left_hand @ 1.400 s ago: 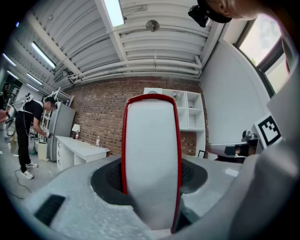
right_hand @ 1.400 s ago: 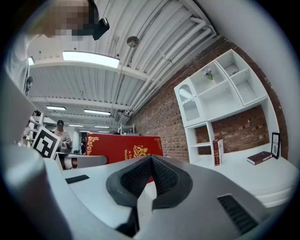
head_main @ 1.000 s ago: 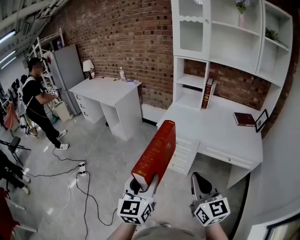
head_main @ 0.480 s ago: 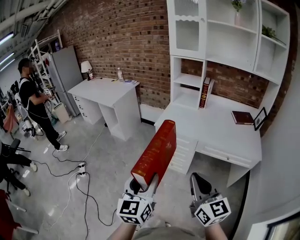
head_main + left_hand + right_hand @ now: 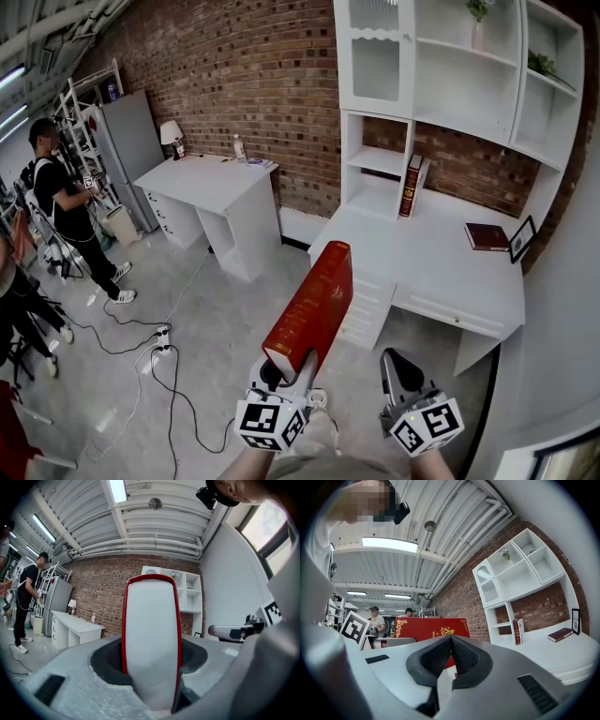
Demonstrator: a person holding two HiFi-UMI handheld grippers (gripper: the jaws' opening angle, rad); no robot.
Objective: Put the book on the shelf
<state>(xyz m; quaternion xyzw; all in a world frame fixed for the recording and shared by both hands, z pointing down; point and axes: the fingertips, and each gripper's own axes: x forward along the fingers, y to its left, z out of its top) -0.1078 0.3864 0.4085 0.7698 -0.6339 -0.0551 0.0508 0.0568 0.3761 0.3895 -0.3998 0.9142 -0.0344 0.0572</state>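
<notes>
Jaws of the left hand-held gripper (image 5: pixel 284 373) clamp the red book (image 5: pixel 314 302) by its lower end, holding it tilted up over the floor (image 5: pixel 216 328), short of the white desk (image 5: pixel 441 272). The right hand-held gripper (image 5: pixel 401 367) is closed and empty.

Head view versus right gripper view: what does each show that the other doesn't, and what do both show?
Head view only: floor cables and a side desk with a lamp. Right gripper view only: ceiling lights, and a close look at the right gripper, its jaws closed together and empty. Both: the red book held by the left gripper, the white shelf unit, an upright book in it, and a flat book on its desktop.
</notes>
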